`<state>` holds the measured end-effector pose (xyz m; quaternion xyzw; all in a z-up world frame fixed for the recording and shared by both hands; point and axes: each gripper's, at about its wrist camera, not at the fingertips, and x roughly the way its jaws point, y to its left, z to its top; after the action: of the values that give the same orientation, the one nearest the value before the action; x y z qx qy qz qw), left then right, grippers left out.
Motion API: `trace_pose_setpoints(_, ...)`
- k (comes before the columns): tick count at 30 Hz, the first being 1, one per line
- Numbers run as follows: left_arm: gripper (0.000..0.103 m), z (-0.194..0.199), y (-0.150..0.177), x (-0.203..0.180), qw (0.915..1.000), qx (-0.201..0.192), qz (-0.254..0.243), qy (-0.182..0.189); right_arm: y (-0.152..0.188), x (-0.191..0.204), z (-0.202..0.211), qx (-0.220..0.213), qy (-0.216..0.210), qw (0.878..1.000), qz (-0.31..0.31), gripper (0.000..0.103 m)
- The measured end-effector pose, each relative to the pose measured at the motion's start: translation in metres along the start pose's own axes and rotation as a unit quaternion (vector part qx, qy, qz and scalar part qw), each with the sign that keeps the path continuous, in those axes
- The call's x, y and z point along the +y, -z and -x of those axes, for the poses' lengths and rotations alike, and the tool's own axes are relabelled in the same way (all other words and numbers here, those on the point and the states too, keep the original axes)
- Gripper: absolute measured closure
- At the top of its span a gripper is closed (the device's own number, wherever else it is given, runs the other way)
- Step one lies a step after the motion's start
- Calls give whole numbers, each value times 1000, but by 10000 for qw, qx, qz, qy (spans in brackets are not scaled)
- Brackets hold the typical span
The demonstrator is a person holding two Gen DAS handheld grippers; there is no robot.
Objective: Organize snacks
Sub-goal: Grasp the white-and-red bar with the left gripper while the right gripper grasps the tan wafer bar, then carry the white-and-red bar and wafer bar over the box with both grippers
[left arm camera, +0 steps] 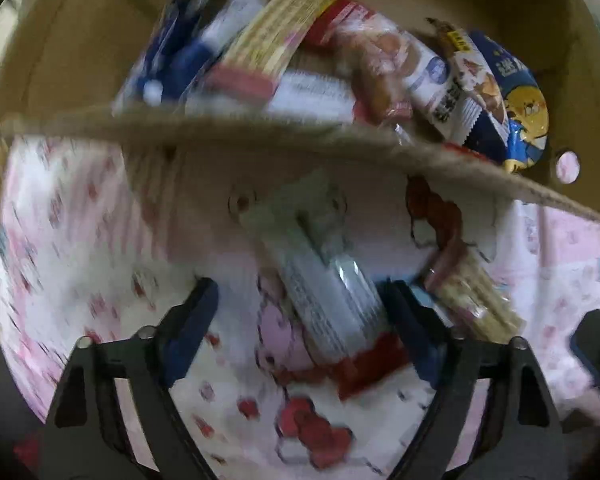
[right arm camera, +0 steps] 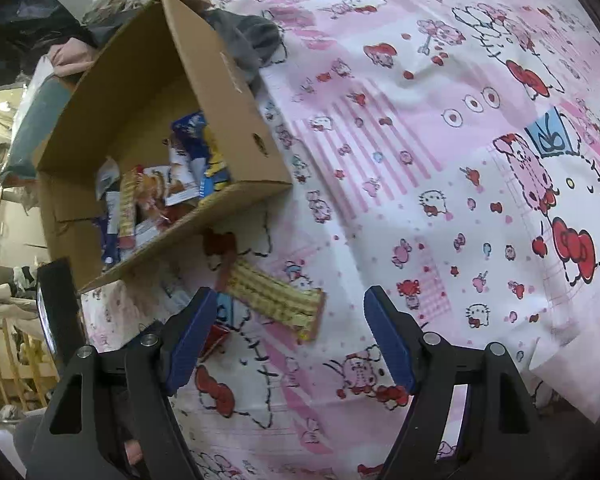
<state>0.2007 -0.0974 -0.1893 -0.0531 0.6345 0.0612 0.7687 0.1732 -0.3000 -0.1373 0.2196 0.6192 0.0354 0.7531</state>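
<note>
A cardboard box (left arm camera: 260,132) holds several snack packets, among them a blue one with a yellow cartoon (left arm camera: 516,112) and a striped wafer pack (left arm camera: 276,36). Just outside its wall, a silver packet with a red end (left arm camera: 332,308) lies on the sheet between the fingers of my left gripper (left arm camera: 300,286), which is open; the left pad stands well off it. Another wafer packet (right arm camera: 276,300) lies on the sheet beside the box (right arm camera: 236,80), just beyond my right gripper (right arm camera: 291,291), whose jaws are wide open and hold nothing. The left wrist view is blurred.
A pink and white cartoon bedsheet (right arm camera: 420,160) covers the whole surface to the right of the box. A grey cloth (right arm camera: 244,36) lies bunched behind the box. Clothes and clutter fill the far left edge (right arm camera: 72,56).
</note>
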Motion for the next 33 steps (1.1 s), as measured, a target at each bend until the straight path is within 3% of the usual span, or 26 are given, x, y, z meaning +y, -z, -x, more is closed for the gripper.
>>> trace_pose_setpoints(1,68,3,1,-2,9999,-66,-126,31,-1,1,-2,34,41,10000,50,24)
trace_pose_setpoints(2,76,5,1,0,9996,-30,-255,79,-2,4,-7,109,97,9998,146,24)
trace_pose_setpoints(4,76,10,4,13,9988,257,-285,290,-4,16,-18,275,179,9985,442,24)
trace_pose_setpoints(6,76,20,11,30,9981,384,-409,258,-6,35,-29,355,407,9933,1020,23)
trace_pose_setpoints(8,76,35,17,52,9981,331,-452,238,-3,58,-40,378,695,9821,1711,9)
trace_pose_setpoints(12,76,65,25,94,9983,288,-354,372,11,91,-75,662,1183,9459,2949,5)
trace_pose_setpoints(15,76,80,30,111,9988,36,-473,119,28,103,-97,758,1670,9152,3589,7)
trace_pose_setpoints(16,76,86,31,115,9985,-126,-534,-28,30,105,-97,722,1693,9131,3638,9)
trace_pose_setpoints(18,76,94,34,123,9983,-281,-502,-85,31,105,-96,767,1610,9164,3584,15)
trace_pose_setpoints(19,76,96,35,127,9984,-330,-449,-62,32,106,-94,805,1526,9184,3561,24)
trace_pose_setpoints(21,76,97,36,129,9985,-410,-357,-47,37,110,-91,855,1409,9176,3618,45)
trace_pose_setpoints(22,76,98,36,130,9984,-461,-332,-61,39,112,-88,867,1339,9172,3652,66)
trace_pose_setpoints(23,76,97,38,133,9984,-480,-308,-47,42,113,-85,890,1277,9179,3650,75)
trace_pose_setpoints(27,76,95,35,127,9977,-615,-278,-75,48,105,-74,994,968,9321,3346,75)
trace_pose_setpoints(33,76,100,40,128,9972,-712,-225,7,58,106,-39,1040,184,9488,2976,75)
